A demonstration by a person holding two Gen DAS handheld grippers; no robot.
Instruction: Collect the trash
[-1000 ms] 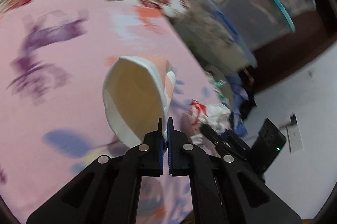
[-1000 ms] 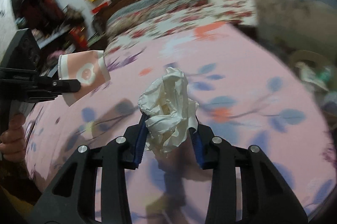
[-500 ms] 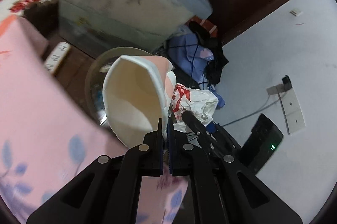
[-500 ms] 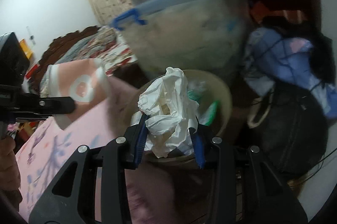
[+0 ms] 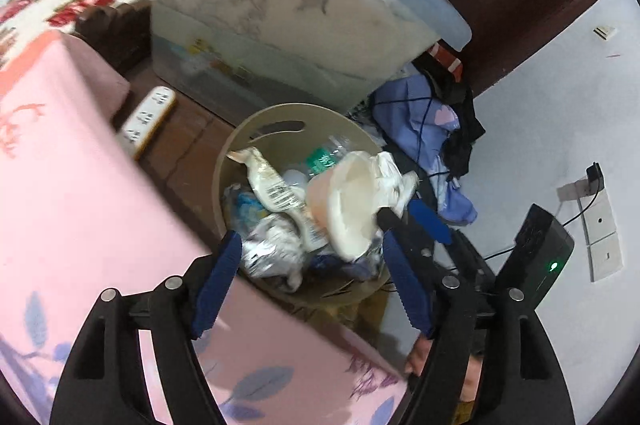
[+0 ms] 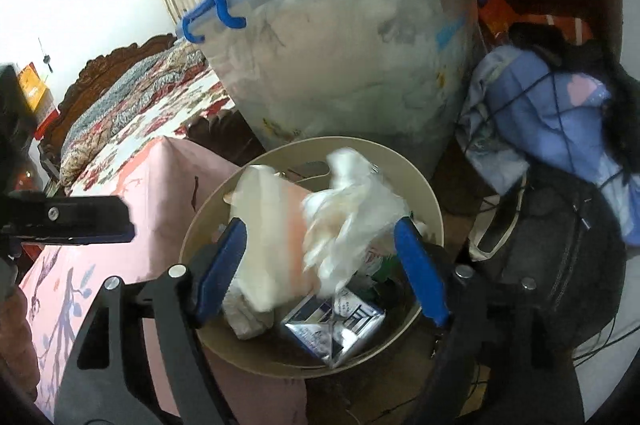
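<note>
Below both grippers stands a beige trash bin (image 5: 256, 129) (image 6: 432, 209) holding wrappers and a bottle. My left gripper (image 5: 310, 281) is over it, its jaws opening, nothing pressed between the pads. The pink-and-white paper cup (image 5: 348, 205) (image 6: 272, 233) is loose and tipped on its side, dropping into the bin. My right gripper (image 6: 320, 269) also hangs above the bin with its jaws opening. The crumpled white tissue (image 6: 352, 213) (image 5: 390, 177) is blurred and free of the pads, falling beside the cup. One finger (image 5: 428, 221) of the right gripper shows in the left wrist view.
A clear storage box (image 5: 280, 17) with a blue lid stands right behind the bin. The pink bedsheet (image 5: 80, 205) borders the bin on the left. A white power strip (image 5: 148, 117) lies on the floor. Blue clothes (image 6: 552, 117) and a black bag (image 6: 560, 249) are heaped to the right.
Both grippers swung from over the pink bed to above the bin. The left let go of the cup and the right let go of the tissue; both pieces are dropping.
</note>
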